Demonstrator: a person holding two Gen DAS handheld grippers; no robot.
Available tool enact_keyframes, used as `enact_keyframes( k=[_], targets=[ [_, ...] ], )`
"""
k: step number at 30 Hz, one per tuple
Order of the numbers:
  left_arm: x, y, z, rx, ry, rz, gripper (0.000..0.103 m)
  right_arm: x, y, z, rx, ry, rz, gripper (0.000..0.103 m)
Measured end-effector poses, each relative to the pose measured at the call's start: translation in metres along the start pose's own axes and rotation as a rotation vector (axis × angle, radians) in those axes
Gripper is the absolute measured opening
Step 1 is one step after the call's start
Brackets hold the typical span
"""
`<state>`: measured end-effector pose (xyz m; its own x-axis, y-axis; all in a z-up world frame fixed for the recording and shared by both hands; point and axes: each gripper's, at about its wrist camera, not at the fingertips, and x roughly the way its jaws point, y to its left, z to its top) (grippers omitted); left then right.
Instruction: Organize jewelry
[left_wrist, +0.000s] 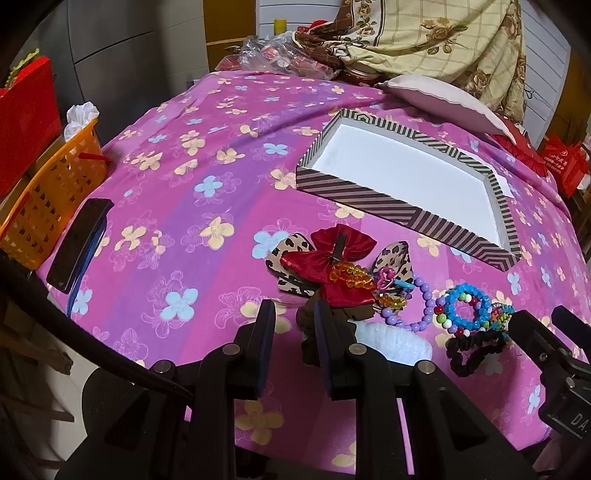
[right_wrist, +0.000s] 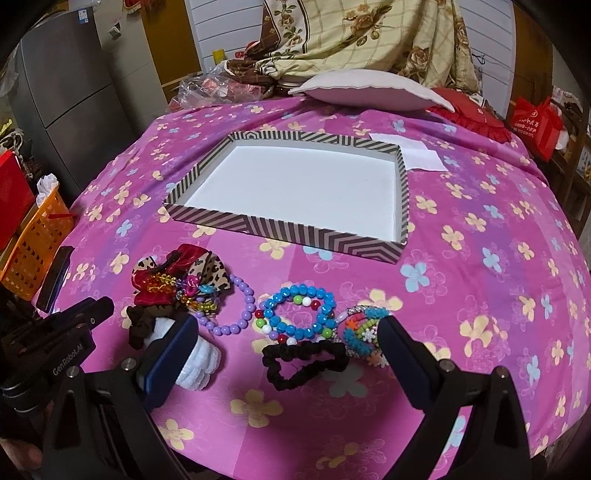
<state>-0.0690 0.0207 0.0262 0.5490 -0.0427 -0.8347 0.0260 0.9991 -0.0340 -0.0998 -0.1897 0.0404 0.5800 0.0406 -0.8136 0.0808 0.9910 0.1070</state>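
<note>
Striped tray (right_wrist: 295, 225): shallow rectangular cardboard, brown-and-cream chevron walls, smooth white floor, is being shown lying flat on the pink flowered cloth (right_wrist: 480, 266).

Jewelry, heaped in front of the tray, toward the cameras:
- red velvet bow (left_wrist: 332, 262), glossy, is being seen lying over a leopard-print bow (left_wrist: 397, 258);
- amber faceted beads (left_wrist: 347, 275), translucent, on the red bow;
- lilac bead bracelet (right_wrist: 236, 314), round, matte;
- blue bead bracelet (right_wrist: 299, 314), ring-shaped, with white, red and green beads;
- multicoloured beaded band (right_wrist: 360, 326);
- black scrunchie (right_wrist: 303, 363), crinkled fabric;
- white fluffy band (right_wrist: 199, 363);
- brown scrunchie (right_wrist: 138, 328).

Left claw (left_wrist: 293, 343): fingers are being held slightly apart, gripping nothing, beside the brown scrunchie.
Right claw (right_wrist: 288, 354): fingers are being held wide apart, flanking the black scrunchie without contact.
</note>
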Motion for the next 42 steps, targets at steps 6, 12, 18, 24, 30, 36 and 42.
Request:
enact_keyframes(
  k=[6,12,18,24,30,36,42],
  targets=[
    [-0.0034,-0.0019,0.0011,0.000,-0.003,-0.004,0.043,-0.0028,0.0014,0.0010,-0.001,-0.006,0.003,0.100],
    [-0.0067,-0.0022,0.0012,-0.004,-0.004,-0.012,0.043,-0.0065,0.0025,0.0014,-0.003,-0.010,0.008,0.100],
    [-0.0080,-0.0028,0.0020,-0.008,-0.005,-0.010,0.043,-0.0071,0.0030,0.0019,-0.001,-0.009,0.010,0.100],
    [-0.0091,-0.0028,0.0024,-0.008,-0.004,-0.011,0.043,-0.0069,0.0037,0.0020,-0.003,-0.007,0.008,0.100],
    [-0.0092,-0.0028,0.0024,-0.008,-0.002,-0.011,0.043,-0.0075,0.0041,0.0022,-0.004,-0.005,0.009,0.100],
    [-0.0069,-0.0027,0.0012,-0.009,0.005,-0.005,0.043,-0.0054,0.0060,0.0003,-0.007,0.005,0.010,0.100],
    [-0.0068,-0.0025,0.0008,-0.008,0.003,-0.004,0.043,-0.0042,0.0056,-0.0004,-0.007,0.007,0.016,0.100]
  ],
)
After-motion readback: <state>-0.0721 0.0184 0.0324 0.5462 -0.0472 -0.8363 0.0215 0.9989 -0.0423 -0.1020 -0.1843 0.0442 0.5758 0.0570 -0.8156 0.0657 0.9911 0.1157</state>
